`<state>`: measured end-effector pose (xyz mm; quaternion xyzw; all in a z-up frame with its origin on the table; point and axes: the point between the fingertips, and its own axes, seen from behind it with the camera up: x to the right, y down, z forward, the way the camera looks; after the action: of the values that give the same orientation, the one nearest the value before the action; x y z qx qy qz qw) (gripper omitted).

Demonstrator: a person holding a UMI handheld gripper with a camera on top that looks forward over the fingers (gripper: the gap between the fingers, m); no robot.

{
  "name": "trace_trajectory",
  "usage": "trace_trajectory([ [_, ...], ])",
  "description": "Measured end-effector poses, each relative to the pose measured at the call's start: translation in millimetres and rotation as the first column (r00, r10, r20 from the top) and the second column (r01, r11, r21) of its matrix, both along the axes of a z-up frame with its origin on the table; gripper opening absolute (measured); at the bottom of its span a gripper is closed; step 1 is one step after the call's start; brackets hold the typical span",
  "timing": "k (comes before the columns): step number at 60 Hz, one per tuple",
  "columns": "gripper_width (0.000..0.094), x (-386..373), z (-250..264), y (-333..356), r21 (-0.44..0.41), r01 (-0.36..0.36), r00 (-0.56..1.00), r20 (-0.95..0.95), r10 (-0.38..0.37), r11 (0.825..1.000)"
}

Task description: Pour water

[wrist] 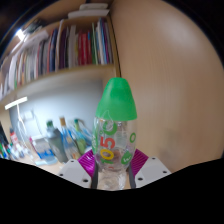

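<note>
We see the claw closed on a clear plastic bottle, its 2 purple pads pressing the bottle's lower body from either side. The bottle stands upright between the fingers, capped with a tall green conical top and printed with coloured lettering and rings. Directly behind it rises a plain beige wall panel. Off to one side, we make out a group of other bottles standing close together on a counter, well beyond the fingers. Above them runs a shelf packed with upright books. How much water the held bottle contains, we cannot tell.
</note>
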<state>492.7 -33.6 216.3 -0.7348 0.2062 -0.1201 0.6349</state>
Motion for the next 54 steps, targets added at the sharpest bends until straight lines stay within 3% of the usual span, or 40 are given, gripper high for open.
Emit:
trace_trajectory([
  [8, 0.0459, -2.4, -83.7, -9.2, -0.082, -0.01, 1.0, -0.009, 0.01, 0.997],
  [21, 0.0476, -5.5, -136.7, -4.8, -0.116, -0.04, 0.999, 0.002, 0.041, 0.992],
  [26, 0.047, -7.8, -132.3, -2.1, -0.081, -0.047, 0.997, 0.055, 0.052, 0.996],
  [41, 0.048, -9.6, -132.6, 2.2, -0.094, -0.049, 0.994, 0.098, 0.058, 0.994],
  [49, 0.0561, -5.6, -138.6, -1.0, -0.139, -0.026, 0.997, 0.069, 0.036, 0.99],
  [54, 0.0771, -6.1, -145.3, -11.7, -0.188, -0.004, 0.999, 0.032, 0.011, 0.982],
])
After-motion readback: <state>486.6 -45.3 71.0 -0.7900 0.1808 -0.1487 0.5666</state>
